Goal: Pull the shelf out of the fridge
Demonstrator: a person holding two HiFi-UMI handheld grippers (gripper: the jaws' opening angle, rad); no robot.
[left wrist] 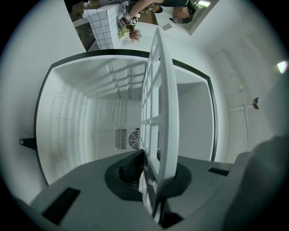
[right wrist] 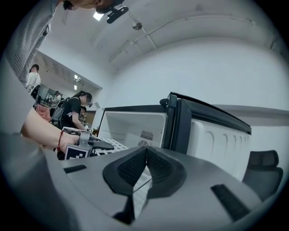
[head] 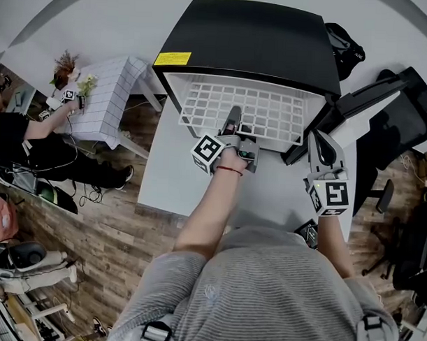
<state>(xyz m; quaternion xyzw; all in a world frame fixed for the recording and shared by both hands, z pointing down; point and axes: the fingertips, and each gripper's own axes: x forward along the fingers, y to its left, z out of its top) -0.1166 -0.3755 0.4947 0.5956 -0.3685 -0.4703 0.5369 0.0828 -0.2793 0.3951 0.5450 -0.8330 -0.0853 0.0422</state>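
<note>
A: Grey left gripper [head: 233, 124], nearest us: what is it closed on?
B: It pinches the front edge of the white wire shelf [head: 261, 108], which juts partly out of the fridge [head: 246, 34].
A: And the right gripper [head: 318, 140]?
B: Its jaws are together and empty, beside the open door [head: 363, 101].
A: What's left?
B: The rest of the slide-out, I'd judge. The fridge top hides the shelf's rear, so I can't tell what supports it.

fridge [head: 253, 35]: 1
wire shelf [head: 271, 109]: 1
grippers: 2, left gripper [head: 233, 121] and right gripper [head: 318, 138]
white table [head: 164, 178]: 1
checked side table [head: 115, 93]: 1
office chair [head: 411, 124]: 1
bystander [head: 12, 135]: 1 clear, perhaps more, too small to count
</note>
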